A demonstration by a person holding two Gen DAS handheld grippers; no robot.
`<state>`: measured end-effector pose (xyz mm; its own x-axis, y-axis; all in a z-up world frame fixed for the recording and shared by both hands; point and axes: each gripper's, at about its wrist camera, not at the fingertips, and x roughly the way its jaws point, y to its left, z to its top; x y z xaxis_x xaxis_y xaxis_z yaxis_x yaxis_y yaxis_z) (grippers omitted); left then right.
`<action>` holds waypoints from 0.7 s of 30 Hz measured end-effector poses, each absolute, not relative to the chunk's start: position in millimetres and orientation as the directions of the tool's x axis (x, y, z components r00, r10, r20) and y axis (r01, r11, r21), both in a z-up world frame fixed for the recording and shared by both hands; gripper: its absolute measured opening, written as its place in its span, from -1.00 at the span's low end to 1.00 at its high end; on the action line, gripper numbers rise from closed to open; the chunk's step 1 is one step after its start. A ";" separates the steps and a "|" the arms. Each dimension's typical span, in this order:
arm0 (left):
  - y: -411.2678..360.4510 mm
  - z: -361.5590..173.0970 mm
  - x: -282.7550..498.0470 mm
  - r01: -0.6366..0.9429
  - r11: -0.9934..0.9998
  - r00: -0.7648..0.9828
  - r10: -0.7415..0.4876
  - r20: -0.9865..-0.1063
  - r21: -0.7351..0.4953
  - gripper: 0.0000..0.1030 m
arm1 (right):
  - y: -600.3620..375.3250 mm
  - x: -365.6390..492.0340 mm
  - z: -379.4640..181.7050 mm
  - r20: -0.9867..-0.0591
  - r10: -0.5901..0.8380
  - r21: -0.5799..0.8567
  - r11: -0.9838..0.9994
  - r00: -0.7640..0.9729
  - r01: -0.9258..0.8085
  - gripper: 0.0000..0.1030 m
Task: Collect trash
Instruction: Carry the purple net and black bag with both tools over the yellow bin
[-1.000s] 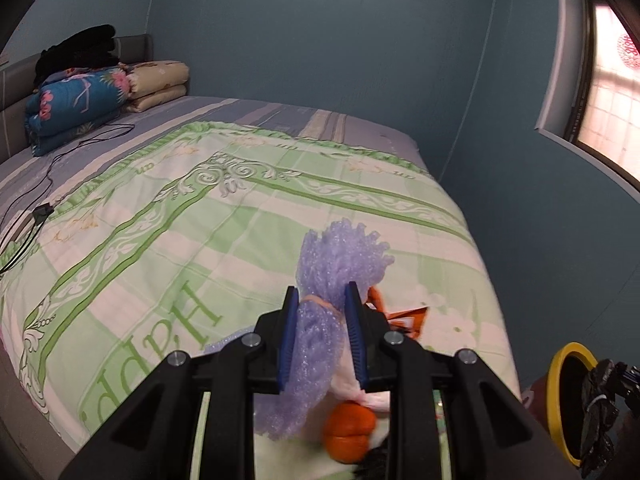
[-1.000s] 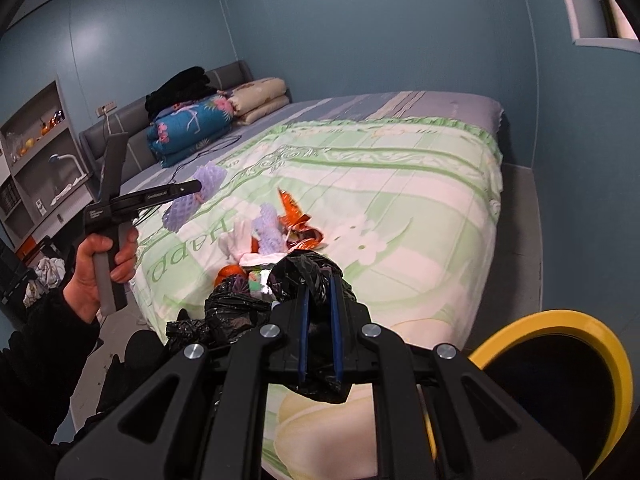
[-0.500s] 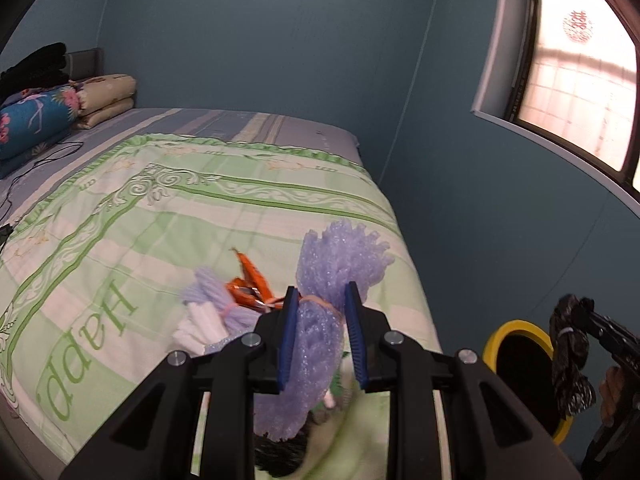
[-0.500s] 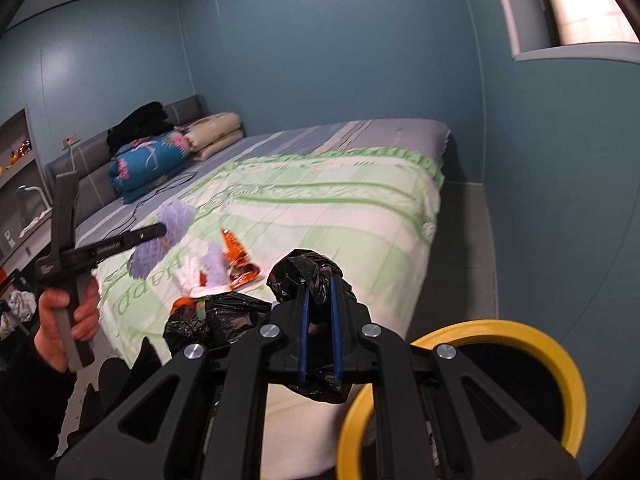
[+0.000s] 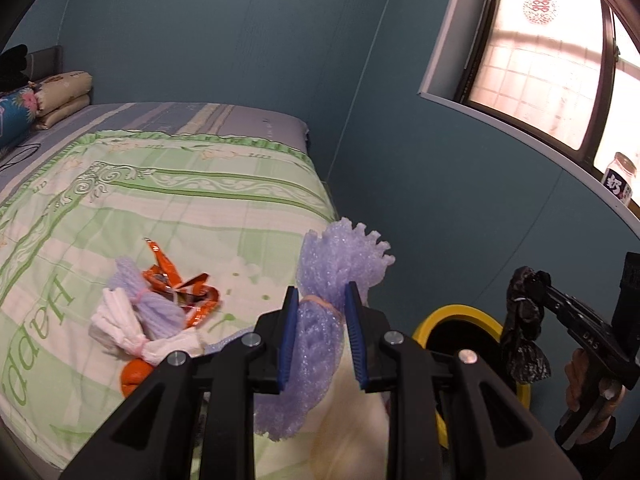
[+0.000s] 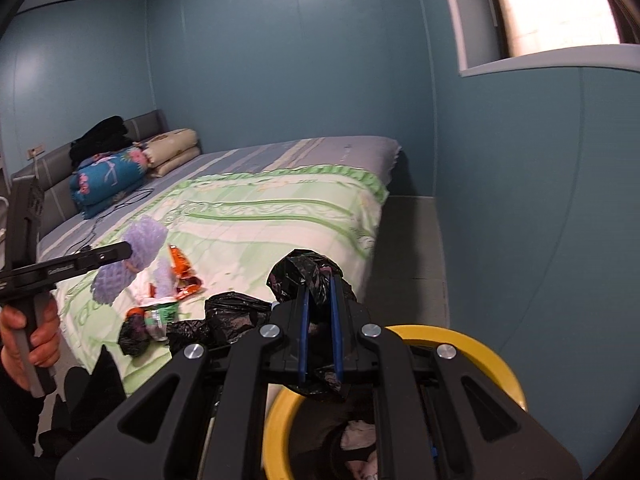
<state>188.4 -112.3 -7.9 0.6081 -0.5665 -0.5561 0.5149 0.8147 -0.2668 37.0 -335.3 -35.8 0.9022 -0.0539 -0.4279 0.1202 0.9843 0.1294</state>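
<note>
Left tongs (image 5: 321, 330) are clamped on a purple foam net (image 5: 320, 320), held up over the near corner of the bed (image 5: 200, 208); right tongs (image 6: 319, 334) are pinched tight on a crumpled black plastic bag (image 6: 310, 276) right above the yellow-rimmed bin (image 6: 480, 354) beside the bed. More trash sits on the green quilt near the edge; an orange wrapper (image 5: 176, 284), another purple net (image 5: 154, 308), white foam (image 5: 120, 320), plus black bags (image 6: 224, 316).

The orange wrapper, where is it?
In the left wrist view the orange wrapper lies on the green quilt, left of the gripper, touching a purple foam net.
</note>
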 end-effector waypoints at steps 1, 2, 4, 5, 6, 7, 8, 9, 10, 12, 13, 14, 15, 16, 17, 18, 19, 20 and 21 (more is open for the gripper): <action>-117.5 -7.5 186.3 0.521 0.811 0.604 -0.570 -0.557 -0.266 -0.57 | -337.2 36.0 -36.3 -0.430 -0.060 0.129 0.983 0.901 0.127 -0.83; -122.3 -7.5 184.5 0.529 0.806 0.599 -0.575 -0.557 -0.264 -0.57 | -340.1 34.7 -36.6 -0.432 -0.068 0.127 0.983 0.899 0.135 -0.83; -133.2 -7.0 180.4 0.546 0.795 0.585 -0.588 -0.559 -0.264 -0.57 | -344.8 31.7 -37.3 -0.435 -0.092 0.118 0.980 0.896 0.158 -0.83; -138.8 -6.4 178.1 0.557 0.788 0.577 -0.594 -0.561 -0.261 -0.57 | -348.0 30.5 -38.0 -0.439 -0.098 0.117 0.979 0.893 0.165 -0.83; -145.8 -6.2 175.0 0.571 0.781 0.569 -0.599 -0.564 -0.253 -0.57 | -350.2 29.0 -39.3 -0.440 -0.101 0.121 0.978 0.892 0.171 -0.83; -151.7 -5.0 171.2 0.578 0.778 0.567 -0.599 -0.565 -0.246 -0.57 | -353.8 27.2 -40.1 -0.441 -0.108 0.127 0.975 0.891 0.181 -0.83; -157.1 -5.0 168.8 0.587 0.773 0.560 -0.603 -0.568 -0.242 -0.57 | -356.6 25.8 -40.8 -0.443 -0.115 0.127 0.974 0.889 0.189 -0.83; -161.3 -4.7 167.0 0.596 0.765 0.550 -0.610 -0.570 -0.243 -0.57 | -358.5 24.5 -41.2 -0.442 -0.121 0.125 0.973 0.889 0.195 -0.83; -166.5 -5.1 165.1 0.605 0.757 0.539 -0.617 -0.573 -0.247 -0.57 | -359.7 23.2 -41.6 -0.441 -0.129 0.123 0.972 0.888 0.202 -0.83; -175.1 -6.1 162.1 0.619 0.744 0.519 -0.628 -0.579 -0.252 -0.57 | -362.3 20.6 -42.0 -0.441 -0.136 0.125 0.970 0.887 0.210 -0.83; -180.2 -5.6 158.7 0.627 0.737 0.511 -0.634 -0.580 -0.252 -0.57 | -364.4 19.0 -41.7 -0.440 -0.141 0.126 0.968 0.887 0.216 -0.83; -184.7 -5.9 156.4 0.636 0.730 0.504 -0.638 -0.582 -0.250 -0.57 | -365.9 18.2 -41.3 -0.440 -0.148 0.123 0.967 0.886 0.223 -0.83; -190.3 -6.2 153.6 0.645 0.723 0.496 -0.641 -0.586 -0.247 -0.57 | -366.4 16.7 -40.8 -0.441 -0.165 0.111 0.965 0.882 0.236 -0.83; -194.0 -6.6 153.8 0.650 0.719 0.490 -0.644 -0.588 -0.246 -0.57 | -367.2 14.8 -40.9 -0.441 -0.185 0.095 0.963 0.878 0.251 -0.83; -198.3 -7.4 152.7 0.656 0.713 0.482 -0.647 -0.591 -0.246 -0.57 | -367.3 14.8 -41.0 -0.443 -0.196 0.084 0.962 0.875 0.259 -0.83; -203.2 -8.0 150.7 0.664 0.705 0.471 -0.652 -0.594 -0.249 -0.57 | -368.4 12.9 -41.3 -0.445 -0.203 0.078 0.961 0.872 0.264 -0.83; -206.8 -9.1 149.8 0.669 0.700 0.463 -0.656 -0.596 -0.250 -0.57 | -369.9 11.2 -41.7 -0.448 -0.209 0.074 0.960 0.869 0.269 -0.83; -209.6 -9.8 149.1 0.672 0.697 0.459 -0.657 -0.597 -0.250 -0.57 | -371.1 10.3 -42.3 -0.452 -0.216 0.070 0.959 0.866 0.275 -0.83; -212.6 -10.8 148.4 0.676 0.694 0.456 -0.659 -0.599 -0.249 -0.57 | -372.8 9.5 -43.1 -0.457 -0.225 0.063 0.957 0.860 0.284 -0.83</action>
<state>148.4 -212.6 -10.8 0.4556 -0.6589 -0.5986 0.6757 0.6937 -0.2492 9.5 -372.8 -43.1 0.8603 -0.2249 -0.4574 0.2838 0.9568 0.0634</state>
